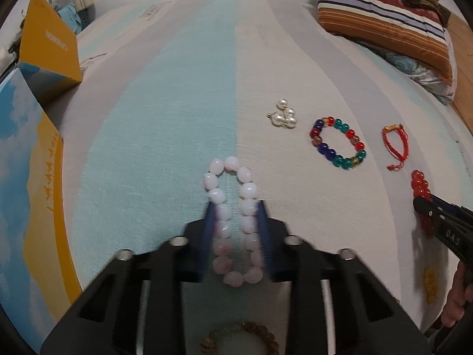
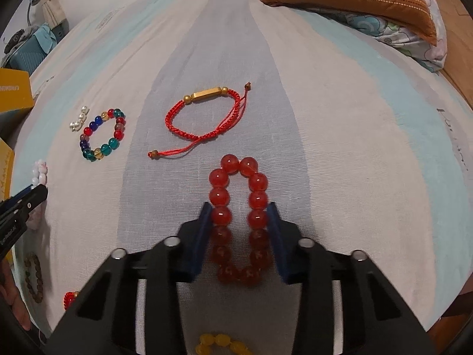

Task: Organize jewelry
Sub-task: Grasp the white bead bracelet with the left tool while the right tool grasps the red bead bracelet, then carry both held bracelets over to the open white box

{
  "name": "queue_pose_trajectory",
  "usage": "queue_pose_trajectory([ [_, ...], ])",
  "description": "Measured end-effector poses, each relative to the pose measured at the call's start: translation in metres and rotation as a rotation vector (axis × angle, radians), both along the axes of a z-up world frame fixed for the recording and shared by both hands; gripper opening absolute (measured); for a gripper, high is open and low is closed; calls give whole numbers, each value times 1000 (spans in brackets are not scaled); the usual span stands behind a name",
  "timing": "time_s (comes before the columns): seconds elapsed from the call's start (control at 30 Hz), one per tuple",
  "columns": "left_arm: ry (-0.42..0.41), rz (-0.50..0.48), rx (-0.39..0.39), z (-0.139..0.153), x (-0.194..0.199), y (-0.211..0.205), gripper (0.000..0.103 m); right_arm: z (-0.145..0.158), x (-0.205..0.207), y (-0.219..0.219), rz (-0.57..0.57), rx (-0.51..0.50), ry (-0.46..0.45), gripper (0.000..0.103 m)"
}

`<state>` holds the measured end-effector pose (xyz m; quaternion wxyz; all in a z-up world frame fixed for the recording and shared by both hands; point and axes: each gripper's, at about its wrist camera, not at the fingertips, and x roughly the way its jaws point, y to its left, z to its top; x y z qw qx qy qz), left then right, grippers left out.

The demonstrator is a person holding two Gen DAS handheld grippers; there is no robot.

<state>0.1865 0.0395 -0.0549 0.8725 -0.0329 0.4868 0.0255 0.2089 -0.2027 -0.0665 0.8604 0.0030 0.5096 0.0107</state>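
In the left wrist view my left gripper (image 1: 236, 207) is shut on a pale pink bead bracelet (image 1: 230, 163), whose loop is squeezed long and narrow between the blue pads on the striped bedsheet (image 1: 165, 124). In the right wrist view my right gripper (image 2: 239, 207) is shut on a red bead bracelet (image 2: 230, 161), pinched the same way, with its far end sticking out past the fingertips. Beyond it lies a red cord bracelet (image 2: 204, 118) with a gold bar. Left of that are a multicoloured bead bracelet (image 2: 102, 136) and a few pearls (image 2: 78, 122).
Yellow and blue boxes (image 1: 50, 47) stand at the left edge of the bed. Striped pillows (image 1: 384, 20) lie at the far right. Yellow beads (image 2: 220, 343), a brown bead bracelet (image 2: 34, 278) and a pale bangle (image 1: 239, 337) rest near the front.
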Motion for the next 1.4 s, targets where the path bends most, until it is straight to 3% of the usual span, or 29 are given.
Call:
queue_pose_trajectory([
  [0.13, -10, -13, -21, 4, -2, 0, 20, 6, -2, -2, 1, 21, -25, 25],
  [0.17, -14, -17, -21, 6, -3, -1, 20, 8, -3, -2, 8, 23, -31, 14],
  [0.2, -18, -18, -22, 7, -4, -2, 20, 11, -4, -1, 13, 23, -41, 13],
  [1.07, -71, -38, -32, 29, -17, -7, 19, 39, -16, -5, 25, 49, -116, 13],
  [1.4, -91, -49, -35, 60, -25, -10, 19, 68, -26, -6, 13, 70, -145, 13],
])
